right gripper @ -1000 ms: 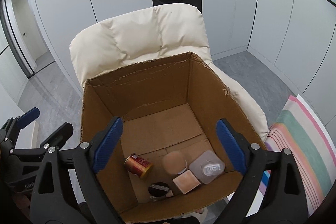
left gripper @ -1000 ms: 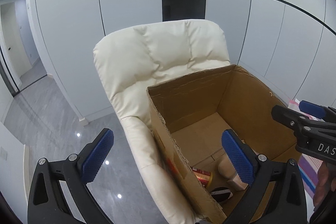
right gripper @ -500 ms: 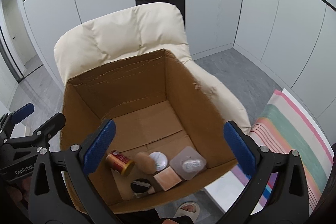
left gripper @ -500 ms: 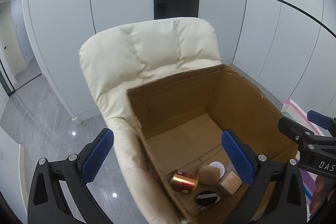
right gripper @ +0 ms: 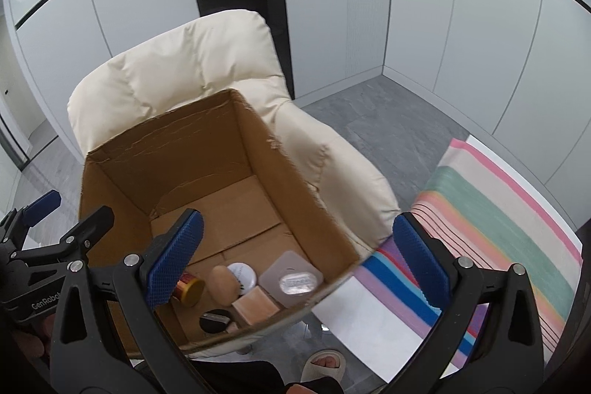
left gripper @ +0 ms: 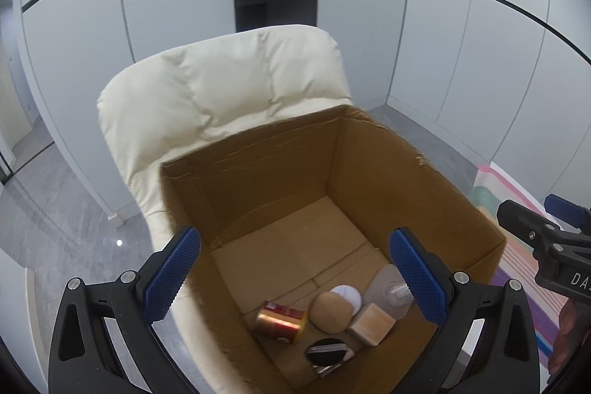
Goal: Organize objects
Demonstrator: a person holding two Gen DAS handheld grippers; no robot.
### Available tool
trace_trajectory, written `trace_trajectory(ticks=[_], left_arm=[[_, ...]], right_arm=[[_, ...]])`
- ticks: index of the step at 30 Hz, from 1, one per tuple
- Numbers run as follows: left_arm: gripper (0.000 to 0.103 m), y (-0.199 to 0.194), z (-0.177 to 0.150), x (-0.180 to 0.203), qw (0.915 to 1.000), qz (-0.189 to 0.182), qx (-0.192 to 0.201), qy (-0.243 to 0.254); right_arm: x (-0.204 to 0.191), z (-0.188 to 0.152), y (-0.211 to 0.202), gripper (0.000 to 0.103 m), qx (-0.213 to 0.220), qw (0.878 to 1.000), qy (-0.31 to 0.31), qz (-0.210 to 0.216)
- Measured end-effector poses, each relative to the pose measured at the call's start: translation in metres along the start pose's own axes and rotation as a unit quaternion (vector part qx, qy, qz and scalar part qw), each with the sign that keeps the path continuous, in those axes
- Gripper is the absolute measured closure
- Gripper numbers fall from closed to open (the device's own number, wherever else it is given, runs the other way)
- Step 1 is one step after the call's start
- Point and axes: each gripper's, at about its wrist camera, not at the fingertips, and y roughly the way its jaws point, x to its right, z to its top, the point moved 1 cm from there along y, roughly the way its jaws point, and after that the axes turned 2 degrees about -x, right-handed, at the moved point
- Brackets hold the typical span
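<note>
- Cardboard box [left gripper: 258, 180] sits on the seat of a cream padded armchair [left gripper: 221, 80], open at the top.
- All the stuff is bunched in the near corner of the box floor: gold/red can [left gripper: 281, 317] on its side, tan round thing [left gripper: 330, 312] w/ a white round lid [left gripper: 347, 295] just behind it, beige block [left gripper: 370, 319] next to those, clear blister pack [left gripper: 389, 290] toward the right wall, small black round item [left gripper: 328, 351] nearest the front edge.
- Left hand-held gripper [left gripper: 293, 277]: jaws spread wide, nothing btwn them, hanging over the box's left-front part.
- Right hand-held gripper [right gripper: 297, 255]: wide apart too, empty, over the box's right-front corner.
- Striped cloth [right gripper: 498, 209] (pink/green/blue bands) lies to the right of the chair, w/ a white sheet [right gripper: 369, 316] beside it.
- Grey tile floor [right gripper: 388, 120], white wall panels behind.
- Person's foot in a sandal [right gripper: 325, 362] shows at the bottom of the right wrist view.
</note>
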Motion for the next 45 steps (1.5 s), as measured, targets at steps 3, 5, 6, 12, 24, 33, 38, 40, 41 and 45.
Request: trace_trajectory(ticks=[3, 5, 6, 12, 24, 33, 38, 40, 41, 45], left_arm=[[0.0, 0.001, 0.002, 0.016, 0.9999, -0.007, 0.0, 0.01], [0.0, 0.003, 0.003, 0.027, 0.9997, -0.017, -0.003, 0.016], [0.0, 0.004, 0.004, 0.032, 0.9995, -0.025, -0.005, 0.017], [0.0, 0.003, 0.006, 0.068, 0.9982, -0.046, -0.005, 0.038], [0.0, -0.007, 0.012, 0.15, 0.992, -0.093, 0.001, 0.085], [0.0, -0.025, 0.007, 0.214, 0.9843, -0.124, 0.002, 0.125], [0.0, -0.046, -0.004, 0.235, 0.9806, -0.142, 0.005, 0.134], [0.0, -0.054, -0.011, 0.24, 0.9788, -0.151, 0.003, 0.138], [0.0, -0.059, -0.016, 0.242, 0.9776, -0.155, 0.003, 0.143], [0.0, -0.071, -0.037, 0.247, 0.9739, -0.154, 0.001, 0.166]], right_arm=[[0.013, -0.003, -0.004, 0.0, 0.001, 1.0, 0.007, -0.009], [0.025, -0.005, -0.007, 0.0, 0.002, 1.0, 0.014, -0.015], [0.03, -0.006, -0.008, 0.0, 0.002, 1.0, 0.017, -0.017], [0.065, -0.014, -0.019, 0.0, 0.005, 0.999, 0.036, -0.037], [0.146, -0.036, -0.049, 0.0, 0.013, 0.992, 0.087, -0.086], [0.198, -0.064, -0.079, 0.0, 0.019, 0.984, 0.127, -0.121], [0.217, -0.084, -0.109, 0.0, 0.03, 0.979, 0.126, -0.159], [0.224, -0.095, -0.121, 0.0, 0.031, 0.977, 0.129, -0.167], [0.226, -0.1, -0.126, 0.0, 0.031, 0.976, 0.13, -0.169], [0.23, -0.127, -0.15, 0.0, 0.028, 0.973, 0.14, -0.184]])
